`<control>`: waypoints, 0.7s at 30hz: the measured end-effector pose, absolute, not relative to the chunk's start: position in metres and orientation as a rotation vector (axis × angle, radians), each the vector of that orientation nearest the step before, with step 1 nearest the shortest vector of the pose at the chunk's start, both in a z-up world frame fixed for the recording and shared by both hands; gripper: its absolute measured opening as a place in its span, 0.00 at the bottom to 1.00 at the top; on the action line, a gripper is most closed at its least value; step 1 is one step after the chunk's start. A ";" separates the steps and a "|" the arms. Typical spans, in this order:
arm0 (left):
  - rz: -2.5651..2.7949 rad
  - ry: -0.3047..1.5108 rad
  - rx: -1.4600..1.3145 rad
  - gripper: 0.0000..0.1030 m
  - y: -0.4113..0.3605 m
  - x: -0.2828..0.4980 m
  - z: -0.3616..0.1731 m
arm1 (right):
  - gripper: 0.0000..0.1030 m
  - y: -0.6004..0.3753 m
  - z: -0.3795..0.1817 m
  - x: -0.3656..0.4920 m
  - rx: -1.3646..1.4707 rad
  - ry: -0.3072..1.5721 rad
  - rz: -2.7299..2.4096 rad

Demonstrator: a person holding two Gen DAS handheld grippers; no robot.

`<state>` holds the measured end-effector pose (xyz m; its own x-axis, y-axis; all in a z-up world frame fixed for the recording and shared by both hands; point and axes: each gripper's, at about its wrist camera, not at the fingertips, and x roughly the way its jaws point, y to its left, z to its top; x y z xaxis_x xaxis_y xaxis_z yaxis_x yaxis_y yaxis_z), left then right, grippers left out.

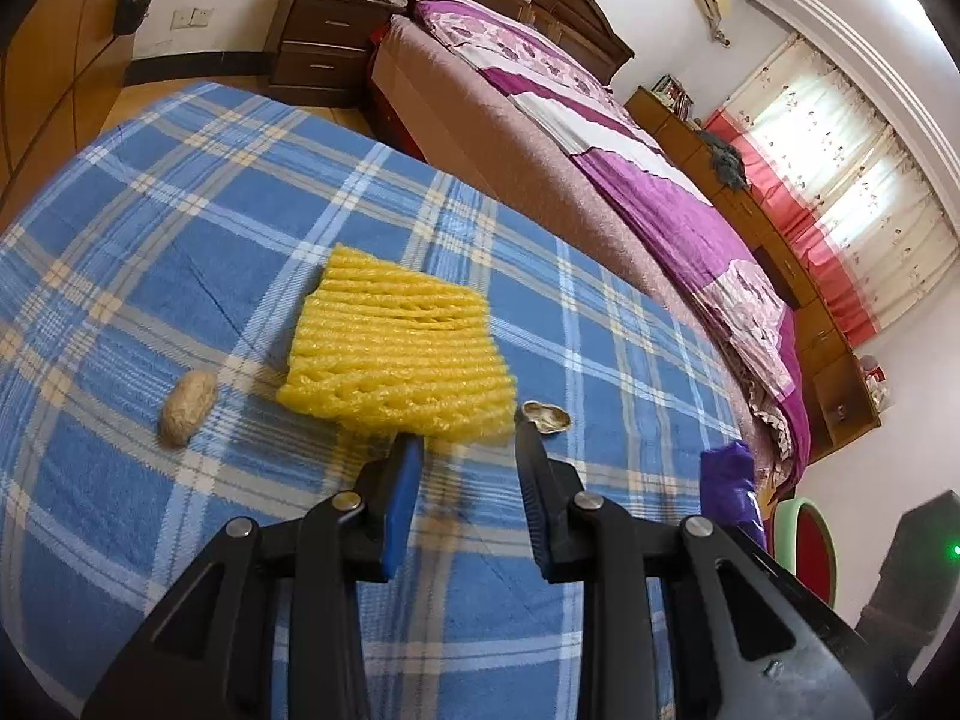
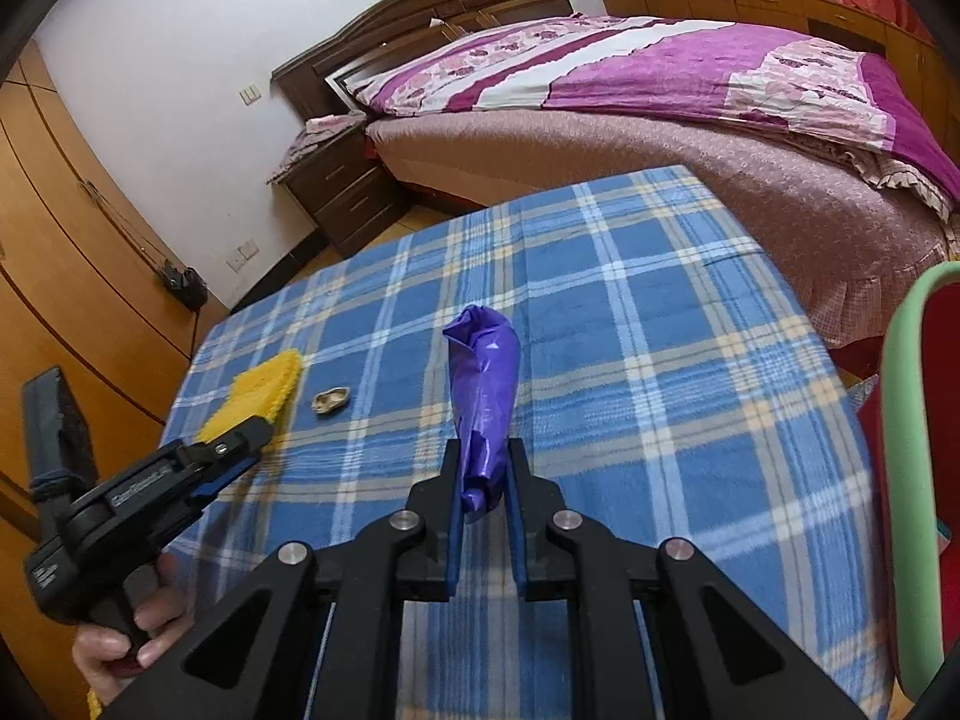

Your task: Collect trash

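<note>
A yellow foam net point(image 1: 399, 354) lies flat on the blue plaid tablecloth point(image 1: 180, 228). My left gripper point(image 1: 467, 435) is at the net's near edge with its jaws apart, and the edge lies between the fingertips without being pressed. A whole peanut point(image 1: 187, 399) rests left of the net, and an empty peanut shell point(image 1: 546, 417) lies just right of it. My right gripper point(image 2: 485, 450) is shut on a crumpled purple plastic bag point(image 2: 486, 378), which stands up between its pads. In the right wrist view the left gripper point(image 2: 258, 429) touches the net point(image 2: 264, 390), with the shell point(image 2: 331, 401) beside it.
A bed with a purple quilt point(image 2: 690, 78) runs along the table's far side. A dark nightstand point(image 2: 342, 192) stands at its head and wooden wardrobes point(image 2: 72, 228) at the left. A green-rimmed red chair point(image 2: 912, 480) stands at the table's right edge. A hand point(image 2: 138, 630) holds the left gripper.
</note>
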<state>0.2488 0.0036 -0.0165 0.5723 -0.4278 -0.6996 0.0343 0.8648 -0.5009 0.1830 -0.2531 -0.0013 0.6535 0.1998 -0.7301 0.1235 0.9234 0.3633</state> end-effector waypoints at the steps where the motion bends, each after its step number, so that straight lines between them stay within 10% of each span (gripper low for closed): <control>1: -0.284 0.935 -0.476 0.30 0.004 0.249 -0.017 | 0.14 -0.254 0.001 0.179 0.408 0.860 0.047; 14: -0.263 0.970 -0.383 0.35 0.012 0.221 0.000 | 0.14 -0.269 0.024 0.135 0.452 0.800 0.077; 21: -0.214 0.914 -0.211 0.56 0.011 0.233 0.021 | 0.14 -0.275 0.031 0.118 0.469 0.772 0.088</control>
<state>0.2327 0.0111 0.0209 0.5923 -0.2716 -0.7586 0.0935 0.9583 -0.2700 0.1183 -0.2752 0.0309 0.7184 0.2454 -0.6509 0.0921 0.8939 0.4387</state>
